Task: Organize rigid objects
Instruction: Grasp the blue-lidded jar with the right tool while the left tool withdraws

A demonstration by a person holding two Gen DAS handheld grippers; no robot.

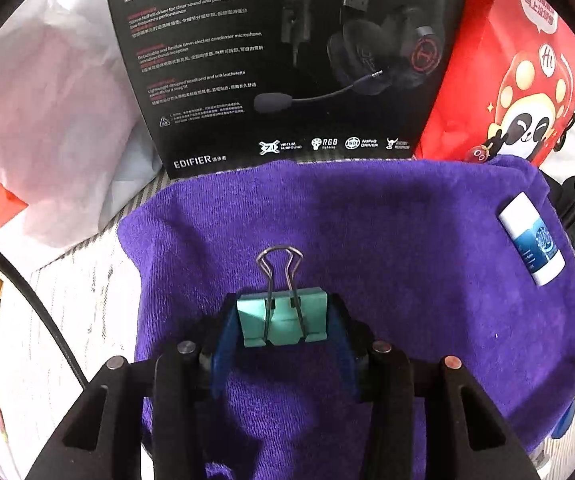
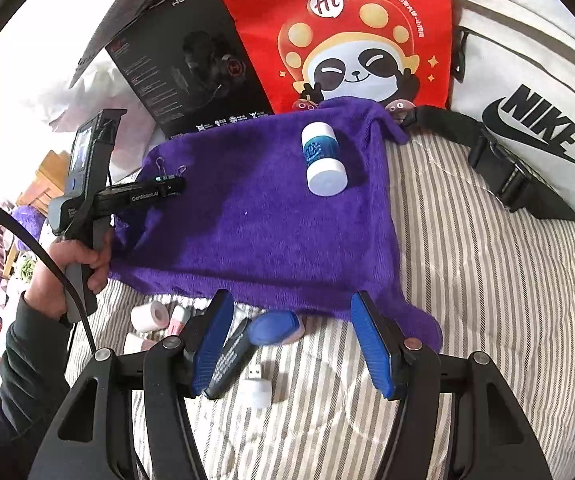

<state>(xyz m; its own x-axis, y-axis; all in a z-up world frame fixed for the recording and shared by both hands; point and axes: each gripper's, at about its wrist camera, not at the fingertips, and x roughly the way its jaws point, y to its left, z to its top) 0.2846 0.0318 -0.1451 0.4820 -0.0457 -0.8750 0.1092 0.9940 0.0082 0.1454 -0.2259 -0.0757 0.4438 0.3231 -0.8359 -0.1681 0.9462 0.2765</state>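
Striped grey-and-white bedding [image 2: 467, 280] covers the whole surface, with a white Nike bag [image 2: 527, 92] lying at its right side and a red panda-print bag [image 2: 347, 32] propped at the back beside a black Edifier headset box [image 1: 271, 60]. White plastic bags [image 1: 47, 112] sit to the left of the box. Spread flat across the middle of the bedding is a purple towel [image 1: 387, 240]. On its far right part lies a white-and-blue cylindrical tube [image 2: 323, 160] on its side, well apart from everything else on the cloth.

Over the towel's left part, the left gripper [image 1: 283, 322] is clamped on a teal binder clip [image 1: 283, 320], its blue pads pressing the clip's two sides, wire handles pointing forward. From the right wrist view the clip sits low over the cloth; whether it touches cannot be told.

Near the towel's front edge, the right gripper [image 2: 295, 344] hangs with its jaws spread wide and nothing between them. Beneath it on the stripes lie a blue oval case [image 2: 275, 326], a dark marker pen [image 2: 229, 364], a small white USB adapter [image 2: 257, 388] and small white rolls [image 2: 149, 316].
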